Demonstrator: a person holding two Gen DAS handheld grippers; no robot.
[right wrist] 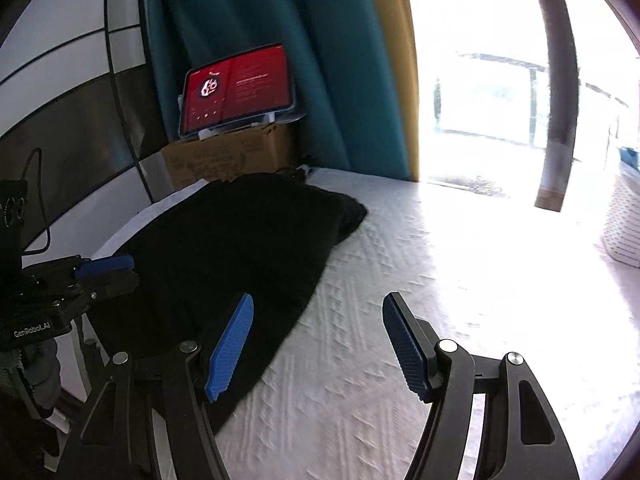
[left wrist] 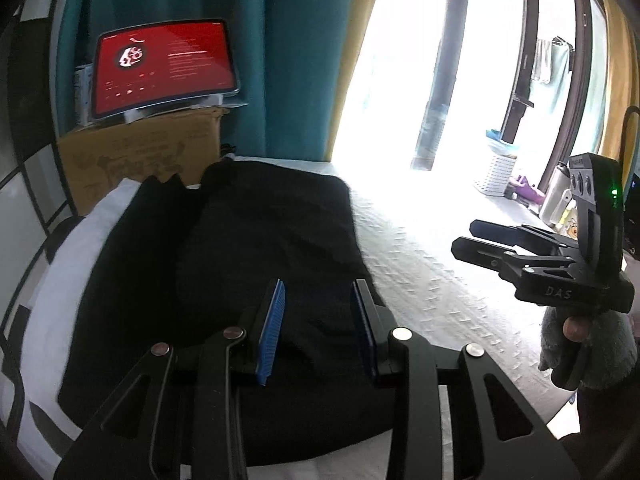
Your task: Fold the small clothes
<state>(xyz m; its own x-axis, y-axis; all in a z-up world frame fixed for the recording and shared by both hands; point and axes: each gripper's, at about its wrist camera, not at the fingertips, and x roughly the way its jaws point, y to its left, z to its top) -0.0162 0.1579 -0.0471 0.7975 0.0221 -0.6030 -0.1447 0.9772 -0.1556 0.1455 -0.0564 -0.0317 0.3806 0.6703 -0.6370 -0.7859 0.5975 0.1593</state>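
A black garment lies spread on the white textured bed cover; it also shows in the right wrist view. My left gripper hovers just above the garment's near part, open, with nothing between its blue pads. It shows at the left edge of the right wrist view. My right gripper is open and empty above the garment's right edge and the cover. In the left wrist view it is held in a hand at the right, off the garment.
A tablet with a red screen leans on a cardboard box at the head of the bed, before a teal curtain. A white pillow lies left of the garment. A white basket and bottles stand by the bright window.
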